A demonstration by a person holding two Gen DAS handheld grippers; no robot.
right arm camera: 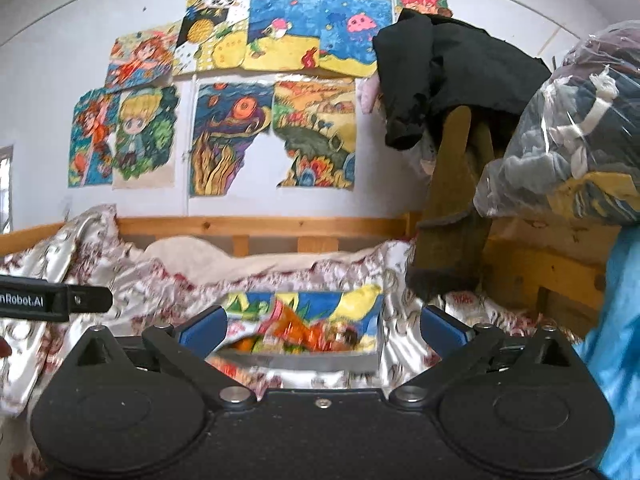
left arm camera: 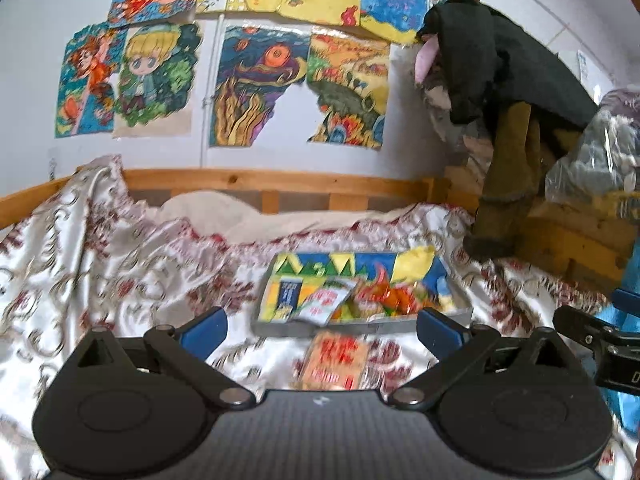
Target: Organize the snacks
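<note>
At the left of the left wrist view I see only the patterned bedspread [left arm camera: 100, 248] over the bed. Lower centre, my left tongs [left arm camera: 322, 332] are spread wide and empty, with an orange snack packet [left arm camera: 334, 360] lying on the bedspread between them, just outside the shallow box [left arm camera: 360, 326]; I judge it the next pick. Just beyond, the box holds several packets, among them a white-and-red one [left arm camera: 326, 300] and orange ones [left arm camera: 388, 298], gathered there to keep them together. In the right wrist view my right tongs [right arm camera: 322, 330] are also spread and empty, facing the box [right arm camera: 300, 360].
</note>
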